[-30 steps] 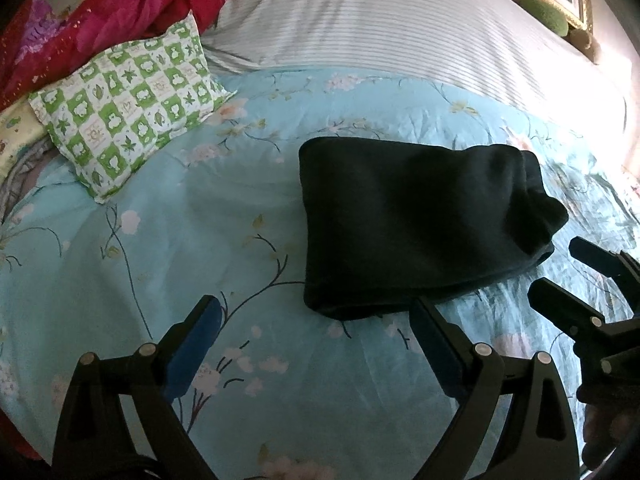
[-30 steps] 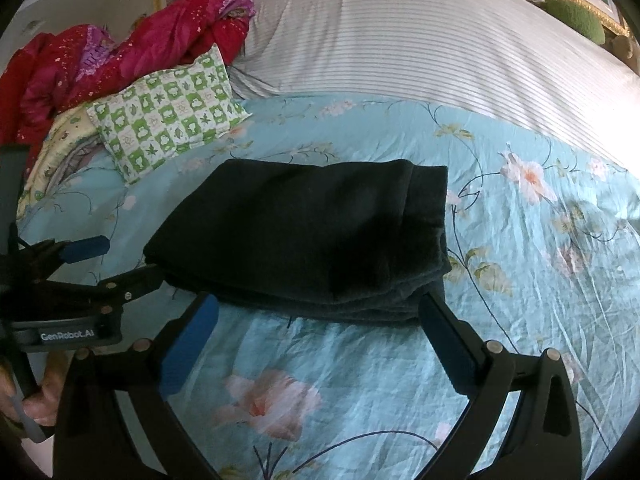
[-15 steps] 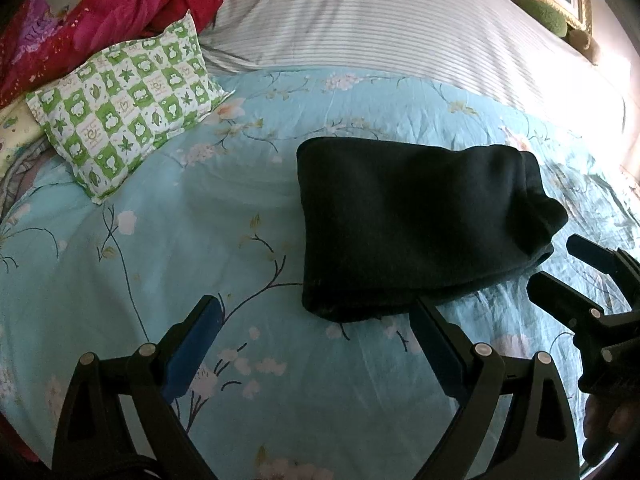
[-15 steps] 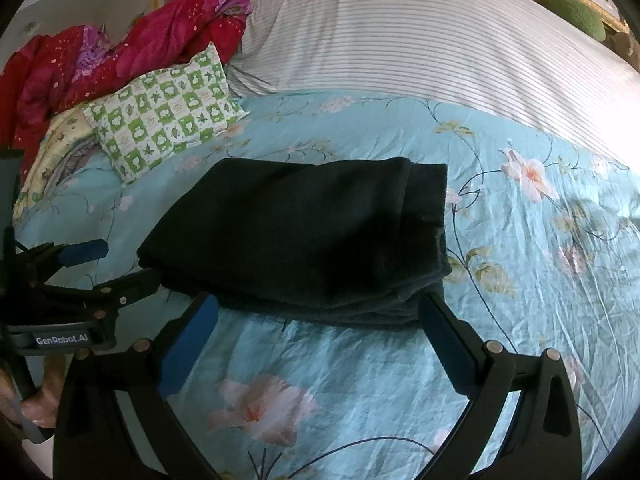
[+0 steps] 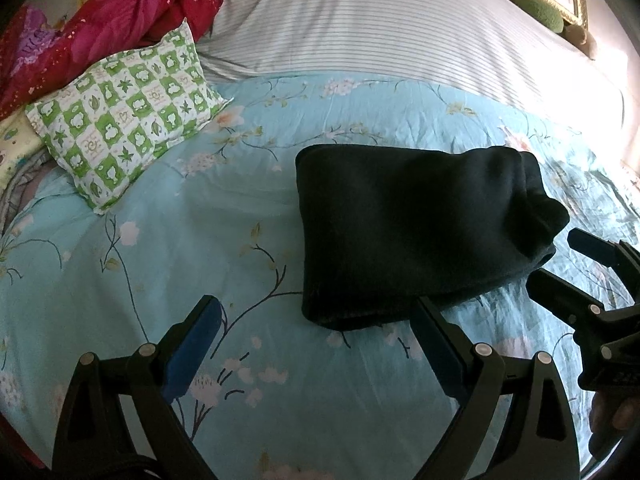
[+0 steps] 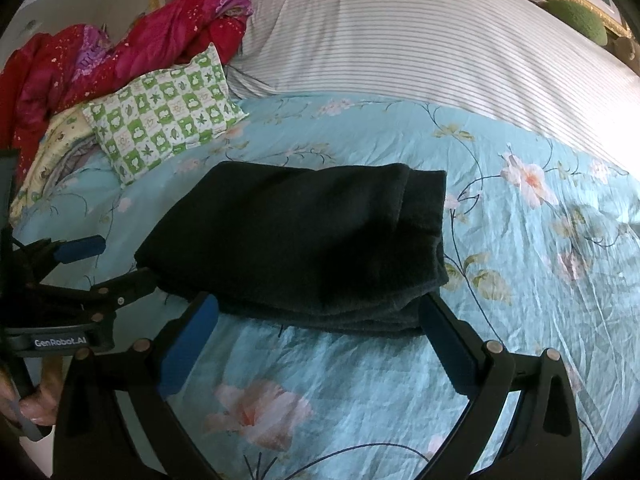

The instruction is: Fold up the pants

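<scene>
Both grippers' jaws wide apart, empty, folded pants (image 5: 416,232) just ahead, seemingly untouched.

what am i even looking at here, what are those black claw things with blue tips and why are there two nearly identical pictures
There is no robot: a person holds a hand-held pair of tongs in each hand, and each has a wide-angle camera looking along its two blue-padded fingers. One picture comes from the left tongs, the other from the right tongs; each view also shows the other tool at its edge. Both tongs are open and hold nothing. On the blue floral bedspread lie folded black pants, a green checked pillow and a red garment further back. The right tongs' pads sit at the near edge of the pants; actual contact cannot be judged.
</scene>
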`<action>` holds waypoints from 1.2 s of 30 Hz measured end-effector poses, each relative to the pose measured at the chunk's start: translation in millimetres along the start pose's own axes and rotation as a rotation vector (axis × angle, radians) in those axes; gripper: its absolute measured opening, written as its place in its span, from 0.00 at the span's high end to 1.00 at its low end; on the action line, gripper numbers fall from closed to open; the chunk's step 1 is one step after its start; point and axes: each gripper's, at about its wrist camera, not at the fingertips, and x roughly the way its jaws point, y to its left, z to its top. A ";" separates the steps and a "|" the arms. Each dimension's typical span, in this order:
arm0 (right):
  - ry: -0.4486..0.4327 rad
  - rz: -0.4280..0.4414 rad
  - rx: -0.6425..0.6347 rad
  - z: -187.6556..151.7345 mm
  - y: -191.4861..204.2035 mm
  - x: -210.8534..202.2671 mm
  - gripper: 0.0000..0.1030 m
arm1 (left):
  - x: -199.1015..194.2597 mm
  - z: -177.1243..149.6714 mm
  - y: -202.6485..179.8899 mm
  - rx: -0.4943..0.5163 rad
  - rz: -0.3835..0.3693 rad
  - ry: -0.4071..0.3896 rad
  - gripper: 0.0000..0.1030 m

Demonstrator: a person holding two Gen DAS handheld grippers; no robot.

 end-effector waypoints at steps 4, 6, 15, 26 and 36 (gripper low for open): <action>0.002 0.000 0.003 1.1 -0.7 1.6 0.03 | 2.0 1.9 0.9 -0.001 0.001 -0.002 0.07; 0.002 0.000 0.005 1.9 -1.7 3.2 0.03 | 2.1 2.0 0.9 0.000 -0.001 0.000 0.07; 0.005 -0.001 0.009 2.9 -6.2 4.8 0.03 | 5.5 3.3 1.9 0.003 -0.009 0.004 0.07; 0.004 0.000 0.009 3.2 -6.7 5.1 0.03 | 6.1 3.1 0.6 0.002 -0.013 0.006 0.06; 0.004 -0.002 0.007 3.1 -5.0 4.7 0.03 | 4.7 1.9 0.0 0.000 -0.014 0.009 0.06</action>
